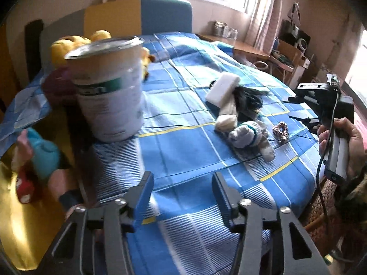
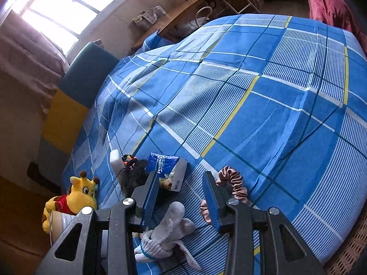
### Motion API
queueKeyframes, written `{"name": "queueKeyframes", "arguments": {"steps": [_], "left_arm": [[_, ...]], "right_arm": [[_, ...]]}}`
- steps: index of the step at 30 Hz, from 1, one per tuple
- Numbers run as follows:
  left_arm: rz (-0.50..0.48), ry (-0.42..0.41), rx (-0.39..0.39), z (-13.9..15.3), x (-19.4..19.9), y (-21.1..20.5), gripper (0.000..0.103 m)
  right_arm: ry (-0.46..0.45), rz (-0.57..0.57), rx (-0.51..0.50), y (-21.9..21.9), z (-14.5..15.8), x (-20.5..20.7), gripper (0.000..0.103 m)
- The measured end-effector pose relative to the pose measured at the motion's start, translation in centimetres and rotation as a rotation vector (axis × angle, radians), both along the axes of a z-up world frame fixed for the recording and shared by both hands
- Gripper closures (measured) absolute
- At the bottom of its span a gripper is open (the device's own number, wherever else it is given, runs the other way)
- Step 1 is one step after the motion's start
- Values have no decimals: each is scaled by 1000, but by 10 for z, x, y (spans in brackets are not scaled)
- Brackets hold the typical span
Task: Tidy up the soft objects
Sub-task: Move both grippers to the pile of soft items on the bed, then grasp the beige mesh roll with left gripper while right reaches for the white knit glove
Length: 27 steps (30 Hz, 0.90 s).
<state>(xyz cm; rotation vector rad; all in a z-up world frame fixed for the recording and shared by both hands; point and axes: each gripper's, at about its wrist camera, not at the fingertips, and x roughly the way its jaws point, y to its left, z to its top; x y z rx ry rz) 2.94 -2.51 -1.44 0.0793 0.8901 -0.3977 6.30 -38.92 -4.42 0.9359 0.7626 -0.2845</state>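
A bed covered by a blue checked sheet [image 2: 263, 105] with white and yellow lines is seen from both wrist cameras. The soft things lie loosely grouped on its near part. A rolled grey-white sock [image 2: 169, 231], with a teal band at its cuff, lies crumpled directly in front of the right gripper [image 2: 181, 197], whose 2 blue-padded jaws are held apart with nothing pressed between them; the sock lies below the gap, not gripped. Just right of the right jaw a shiny pink-brown scrunchie [image 2: 231, 181] is partly hidden. Farther off, a blue printed packet [image 2: 167, 169], a tuft of black hair with coloured bands [image 2: 133, 171] and a white sponge block [image 2: 115, 160] lie close together. At the far left a yellow plush giraffe in a red shirt [image 2: 75, 197] sits beside a white tub [image 1: 110, 91], which stands upright on the sheet. The left gripper [image 1: 183, 192] is held over bare sheet, its jaws apart and empty. In the left view, a person's hand [image 1: 344, 137] is seen on the right gripper's handle.
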Motion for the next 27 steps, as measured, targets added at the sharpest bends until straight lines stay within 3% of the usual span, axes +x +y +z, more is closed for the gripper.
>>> {"name": "queueKeyframes", "arguments": {"steps": [4,13,19,21,25,27], "left_arm": [[-26,32,-1,-7,9,-12,59],[-72,60,-14,-4,35,-43,59],[-316,-88,58,8,28,-101,59],[-363,-97,85,6,29,-116,59],[-341,-21,62,-7,38,-121,59],[-297,30,44,-15,41,-115,59]], "right_arm": [[-7,6,23,-1,-1,-1,64],[-16,20,58,-1,-4,0,64],[-47,5,87,-5,-2,-6,64],[-55,-3,97,-7,-3,-7,64],[-55,17,136,-8,-7,-4,64],[-42,93,159,1,-10,5,64]]}}
